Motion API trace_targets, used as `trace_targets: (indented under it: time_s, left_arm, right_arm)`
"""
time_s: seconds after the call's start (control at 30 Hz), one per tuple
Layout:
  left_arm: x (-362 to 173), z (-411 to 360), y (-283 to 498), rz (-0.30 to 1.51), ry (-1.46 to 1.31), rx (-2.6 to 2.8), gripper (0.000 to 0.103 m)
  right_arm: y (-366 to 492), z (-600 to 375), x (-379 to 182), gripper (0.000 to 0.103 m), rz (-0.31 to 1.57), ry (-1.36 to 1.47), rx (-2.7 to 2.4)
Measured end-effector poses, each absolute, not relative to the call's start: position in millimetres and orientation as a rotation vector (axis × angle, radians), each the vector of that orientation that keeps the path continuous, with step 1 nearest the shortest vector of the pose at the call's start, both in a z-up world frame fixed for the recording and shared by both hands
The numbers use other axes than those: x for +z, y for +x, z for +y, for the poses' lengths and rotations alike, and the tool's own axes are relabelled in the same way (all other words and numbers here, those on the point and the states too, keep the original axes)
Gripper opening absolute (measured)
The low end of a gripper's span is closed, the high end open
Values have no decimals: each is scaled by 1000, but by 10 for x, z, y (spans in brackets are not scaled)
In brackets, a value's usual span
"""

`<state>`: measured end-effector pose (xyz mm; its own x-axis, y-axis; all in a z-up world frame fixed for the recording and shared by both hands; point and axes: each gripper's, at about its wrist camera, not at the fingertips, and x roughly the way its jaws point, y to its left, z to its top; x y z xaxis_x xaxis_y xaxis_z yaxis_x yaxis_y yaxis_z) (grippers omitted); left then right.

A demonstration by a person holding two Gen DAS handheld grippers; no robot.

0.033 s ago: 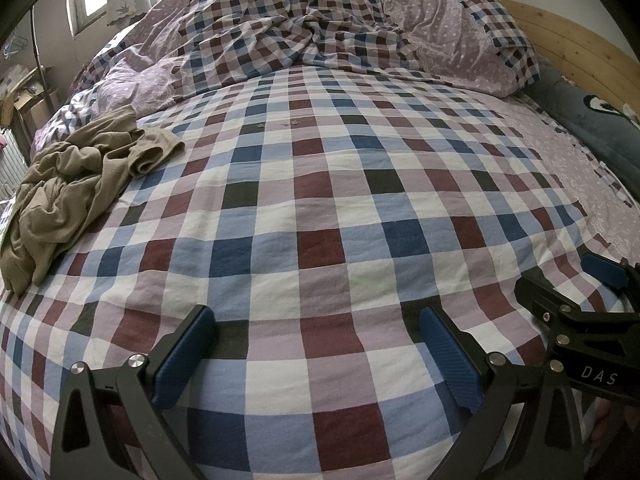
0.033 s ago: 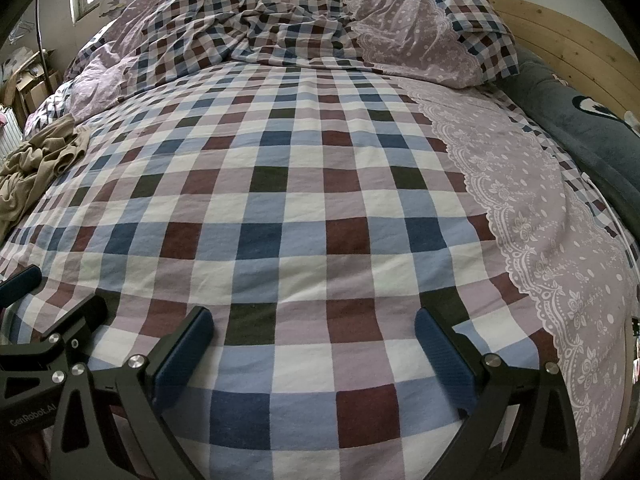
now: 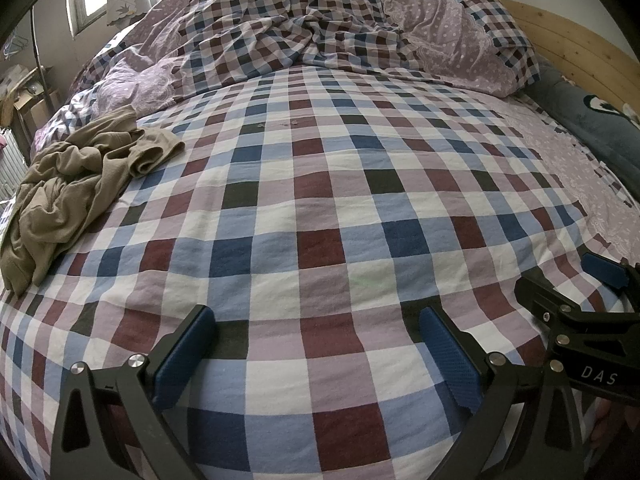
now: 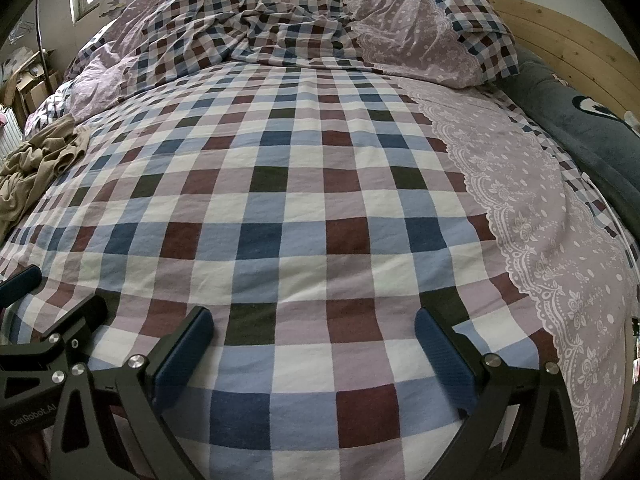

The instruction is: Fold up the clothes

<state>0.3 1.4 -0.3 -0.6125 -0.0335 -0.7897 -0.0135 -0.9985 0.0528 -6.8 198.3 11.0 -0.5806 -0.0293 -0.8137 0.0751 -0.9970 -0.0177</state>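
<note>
Khaki garment [image 3: 76,184] crumpled in a heap on checked bedspread [image 3: 320,208], both tools spread wide, empty

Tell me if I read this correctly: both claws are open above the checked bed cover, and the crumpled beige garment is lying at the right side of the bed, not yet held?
One detail is wrong. The beige garment lies at the left side of the bed, as the left wrist view shows. The rest holds: the left claw and right claw are open above the checked bed cover, and neither holds the garment.
</note>
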Motion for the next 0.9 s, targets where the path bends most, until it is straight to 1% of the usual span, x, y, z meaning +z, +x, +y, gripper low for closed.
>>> trace_targets:
  time_s: [0.9]
  left_arm:
    - [-19, 75, 38, -107, 1379, -2795, 103]
  right_arm:
    - [-73, 1984, 102, 103, 84, 1410, -2742]
